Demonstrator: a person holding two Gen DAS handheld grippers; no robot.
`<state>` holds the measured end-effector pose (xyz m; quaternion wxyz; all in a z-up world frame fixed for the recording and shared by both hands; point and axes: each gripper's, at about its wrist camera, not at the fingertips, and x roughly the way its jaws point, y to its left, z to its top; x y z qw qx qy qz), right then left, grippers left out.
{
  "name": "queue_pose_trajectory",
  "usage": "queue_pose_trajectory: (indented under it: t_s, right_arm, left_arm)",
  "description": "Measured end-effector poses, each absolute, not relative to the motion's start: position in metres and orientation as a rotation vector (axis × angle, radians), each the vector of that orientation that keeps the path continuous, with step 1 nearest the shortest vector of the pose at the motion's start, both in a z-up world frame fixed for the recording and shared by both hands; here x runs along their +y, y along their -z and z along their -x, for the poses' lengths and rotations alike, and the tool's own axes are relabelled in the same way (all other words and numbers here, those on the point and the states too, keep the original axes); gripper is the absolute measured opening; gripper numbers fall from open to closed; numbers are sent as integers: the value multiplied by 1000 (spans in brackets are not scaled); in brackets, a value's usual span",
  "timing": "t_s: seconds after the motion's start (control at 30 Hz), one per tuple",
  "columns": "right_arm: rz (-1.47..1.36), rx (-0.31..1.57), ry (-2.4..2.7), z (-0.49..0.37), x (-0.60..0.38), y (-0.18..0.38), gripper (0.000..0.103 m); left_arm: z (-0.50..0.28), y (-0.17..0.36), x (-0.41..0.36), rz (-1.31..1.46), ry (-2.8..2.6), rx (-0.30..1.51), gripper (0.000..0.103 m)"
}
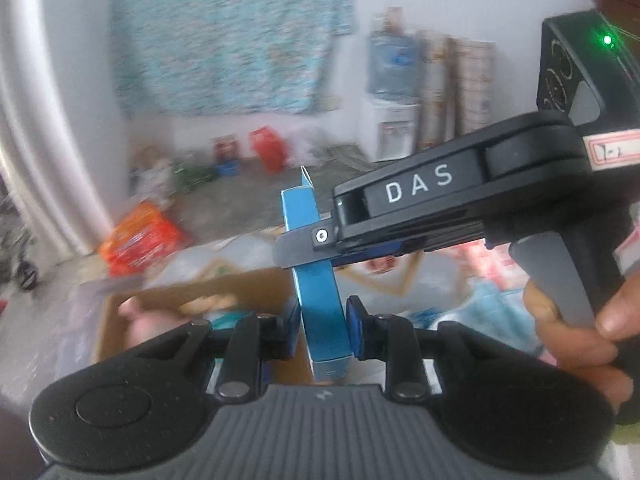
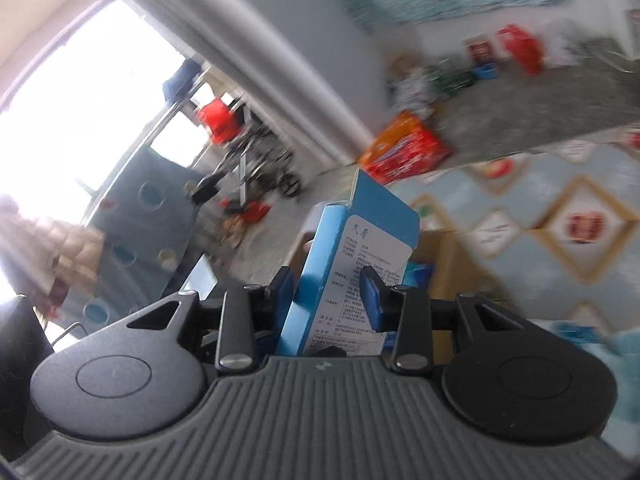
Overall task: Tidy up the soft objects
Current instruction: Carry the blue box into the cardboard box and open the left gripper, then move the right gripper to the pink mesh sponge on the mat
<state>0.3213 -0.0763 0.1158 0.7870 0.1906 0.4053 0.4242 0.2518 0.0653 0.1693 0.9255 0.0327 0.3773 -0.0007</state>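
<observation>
A slim blue carton [image 1: 304, 208] with an open top flap is held up in the air by both grippers. My left gripper [image 1: 325, 320] is shut on its lower part, one blue pad against each narrow side. My right gripper [image 1: 308, 248] comes in from the right and is clamped across the carton higher up. In the right wrist view the carton [image 2: 344, 248] shows a white printed face and leans between the pads of my right gripper [image 2: 330, 296]. Below it lies an open cardboard box [image 1: 192, 292] with a pinkish soft thing [image 1: 148, 320] and teal packets [image 1: 228, 320] inside.
A person's hand [image 1: 580, 328] grips the right gripper's handle. The cardboard box [image 2: 440, 248] sits on a diamond-patterned cloth [image 2: 540, 240]. An orange package [image 1: 140, 236] lies on the floor beyond, and a water dispenser [image 1: 394, 80] stands by the far wall.
</observation>
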Motion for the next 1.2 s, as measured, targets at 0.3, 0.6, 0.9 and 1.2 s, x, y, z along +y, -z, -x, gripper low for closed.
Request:
queue_pose_trajectory:
  t_s: [0.3,0.6,0.9,1.2]
  right_arm:
    - [-416,1009,-894,-344,-3,-58,39]
    - [-611,964,-799,-362,-101,-37,45]
    - [-688,956,-695,-355,-187,-3,50]
    - [-694,983,-702,-343,-199,11,54]
  left_arm:
    - [-286,-102,125,-44,-83,900,21]
    - [-316,-69,123,-42,-35,932,21]
    - [-337,-42,96,-106,-47,892,21]
    - [-345,-41,105,-4,-8,943,42]
